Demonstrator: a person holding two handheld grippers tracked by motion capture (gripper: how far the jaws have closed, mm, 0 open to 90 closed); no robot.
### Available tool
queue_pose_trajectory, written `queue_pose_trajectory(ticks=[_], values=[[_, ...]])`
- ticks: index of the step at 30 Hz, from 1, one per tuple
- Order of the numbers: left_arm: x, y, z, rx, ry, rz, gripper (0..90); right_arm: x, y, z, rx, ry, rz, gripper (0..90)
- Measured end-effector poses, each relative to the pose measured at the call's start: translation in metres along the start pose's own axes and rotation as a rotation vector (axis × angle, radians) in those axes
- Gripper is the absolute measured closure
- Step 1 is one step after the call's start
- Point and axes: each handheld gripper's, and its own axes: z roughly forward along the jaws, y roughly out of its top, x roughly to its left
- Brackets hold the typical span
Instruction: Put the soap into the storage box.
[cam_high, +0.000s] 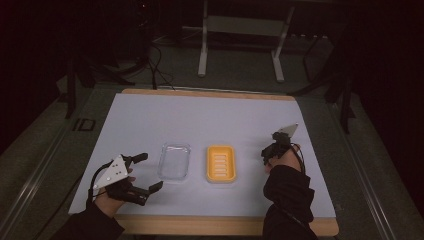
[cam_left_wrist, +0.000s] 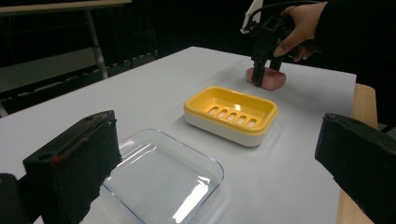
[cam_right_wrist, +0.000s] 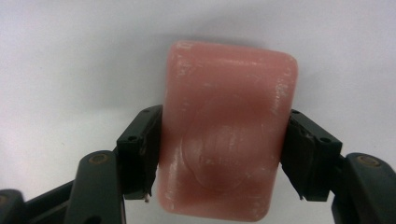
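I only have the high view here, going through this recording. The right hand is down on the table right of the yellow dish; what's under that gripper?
Observer: A pink soap bar, lying flat on the table.
Operator: Is it gripped?
Observer: Yes, the right gripper has both pads pressed on the bar's long sides.
Operator: Anything in the yellow soap dish?
Observer: No, its slotted tray is bare.
Operator: And the left gripper?
Observer: Jaws wide apart, holding nothing, facing the clear lid.

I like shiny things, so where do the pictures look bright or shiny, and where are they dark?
High view: the room behind the table is nearly black. Left gripper view: white glare streaks on the clear dish; its near jaws look soft and blurry. Right gripper view: the pink soap bar is brightly lit with small glossy spots.
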Motion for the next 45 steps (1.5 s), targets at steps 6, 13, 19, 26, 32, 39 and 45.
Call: queue_pose_trajectory(ticks=[6,13,19,26,32,39,45], values=[[0.000,0.000,0.000,0.005,0.001,0.004,0.3,0.002,0.000,-0.001,0.005,-0.020,-0.043,36.4],[0.000,0.000,0.000,0.008,0.002,0.005,0.3,0.004,-0.001,-0.003,0.001,-0.030,-0.091,36.7],[0.000,0.000,0.000,0.008,0.006,0.006,0.3,0.007,-0.002,-0.009,-0.007,-0.037,-0.117,36.9],[-0.001,-0.001,0.000,0.013,0.009,0.005,0.3,0.005,-0.004,-0.015,-0.007,-0.020,-0.138,36.9],[-0.001,-0.001,-0.001,0.014,0.014,0.007,0.3,0.007,-0.006,-0.025,-0.016,-0.027,-0.169,37.0],[-0.001,-0.001,-0.001,0.017,0.015,0.006,0.3,0.012,-0.009,-0.031,-0.010,-0.006,-0.175,37.0],[0.000,-0.001,-0.001,0.016,0.016,0.005,0.3,0.020,-0.013,-0.040,-0.022,0.005,-0.206,37.0]])
